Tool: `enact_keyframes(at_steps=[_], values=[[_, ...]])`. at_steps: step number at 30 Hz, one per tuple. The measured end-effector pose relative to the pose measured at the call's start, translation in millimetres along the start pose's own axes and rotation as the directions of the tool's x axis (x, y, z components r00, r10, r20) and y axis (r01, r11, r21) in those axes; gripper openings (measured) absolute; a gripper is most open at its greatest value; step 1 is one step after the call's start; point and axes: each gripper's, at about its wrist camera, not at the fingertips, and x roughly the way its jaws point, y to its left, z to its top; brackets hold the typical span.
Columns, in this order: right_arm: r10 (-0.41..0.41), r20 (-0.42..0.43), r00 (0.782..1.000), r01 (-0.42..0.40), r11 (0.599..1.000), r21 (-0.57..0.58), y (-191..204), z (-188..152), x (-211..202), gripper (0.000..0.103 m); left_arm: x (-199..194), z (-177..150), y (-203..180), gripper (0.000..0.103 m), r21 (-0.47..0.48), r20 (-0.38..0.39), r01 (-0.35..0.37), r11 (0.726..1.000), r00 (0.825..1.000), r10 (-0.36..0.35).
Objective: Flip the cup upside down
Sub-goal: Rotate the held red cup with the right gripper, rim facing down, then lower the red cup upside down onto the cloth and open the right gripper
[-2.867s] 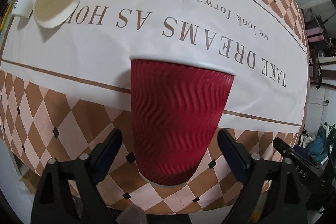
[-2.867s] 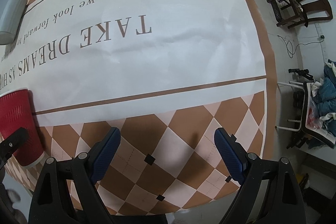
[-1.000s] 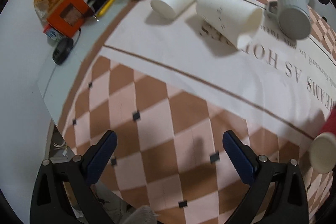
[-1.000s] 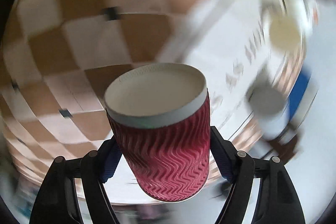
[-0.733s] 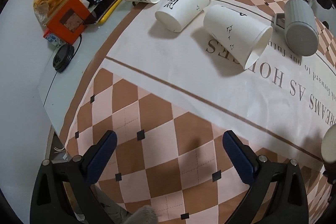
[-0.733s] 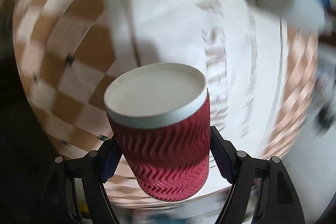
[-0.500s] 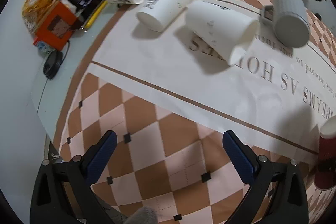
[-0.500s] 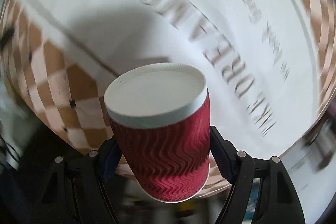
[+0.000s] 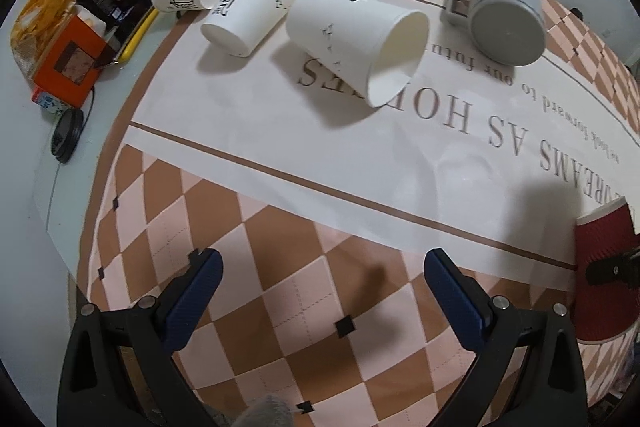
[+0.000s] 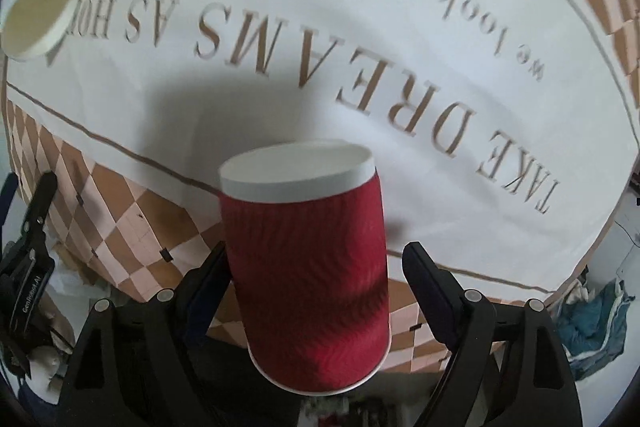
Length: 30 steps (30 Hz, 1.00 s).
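Note:
A red ribbed paper cup (image 10: 308, 267) with a white rim sits between the fingers of my right gripper (image 10: 316, 281), rim towards the tablecloth, base towards the camera. The left finger touches it; the right finger (image 10: 428, 275) stands a little apart from it. The cup also shows at the right edge of the left wrist view (image 9: 604, 275), with a right gripper finger across it. My left gripper (image 9: 320, 291) is open and empty over the checkered front part of the cloth.
Three white paper cups (image 9: 356, 43) lie on their sides at the back, and a grey mug (image 9: 506, 23) stands upside down. Bottles and an orange box (image 9: 68, 63) are at the far left. The table edge runs near the cup.
My right gripper has turned over with the red cup and lowered it towards the cloth. Its fingers have spread, leaving a gap on the right side. My left gripper stayed put.

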Motion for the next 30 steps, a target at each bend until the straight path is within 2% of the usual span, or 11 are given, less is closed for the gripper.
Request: enact_keyframes(at_steps=[2,5,7,9,10,14,15,19,21,26,30], values=[[0.027,0.04,0.999,-0.027,1.0,0.001,1,9,-2,0.076,0,1,-5,0.103,0.01,-0.005,0.021,1.0,1.0,-0.021],[0.059,0.137,0.989,-0.061,0.998,0.007,-5,-6,-21,0.076,0,3,-12,0.103,0.03,-0.007,0.056,0.998,0.998,-0.056],[0.073,0.229,0.971,-0.081,0.997,0.022,-11,-11,-41,0.076,0,7,-18,0.103,0.049,-0.012,0.078,0.996,0.997,-0.078],[0.085,0.335,0.938,-0.102,0.994,0.031,-17,-12,-64,0.076,2,12,-23,0.103,0.068,-0.016,0.094,0.993,0.996,-0.093],[0.081,0.4,0.913,-0.105,0.994,0.039,-20,-14,-76,0.076,3,15,-26,0.103,0.078,-0.018,0.1,0.992,0.995,-0.099],[0.064,0.611,0.789,-0.145,0.986,0.084,-37,-12,-106,0.076,10,29,-40,0.103,0.121,-0.024,0.113,0.986,0.993,-0.111],[0.046,0.666,0.745,-0.154,0.983,0.105,-40,-12,-113,0.076,13,33,-44,0.103,0.133,-0.027,0.117,0.984,0.993,-0.114],[-0.023,0.771,0.636,-0.167,0.972,0.167,-24,-1,-103,0.076,21,46,-56,0.103,0.176,-0.022,0.108,0.978,0.994,-0.106],[-0.061,0.8,0.597,-0.168,0.965,0.199,-24,5,-95,0.076,24,51,-61,0.103,0.191,-0.016,0.102,0.976,0.995,-0.101],[-0.101,0.837,0.538,-0.173,0.958,0.227,-17,7,-74,0.076,28,59,-70,0.103,0.213,0.0,0.09,0.973,0.996,-0.092],[-0.108,0.841,0.53,-0.147,0.965,0.216,-7,1,-63,0.076,29,65,-74,0.103,0.212,-0.002,0.09,0.973,0.996,-0.091]])
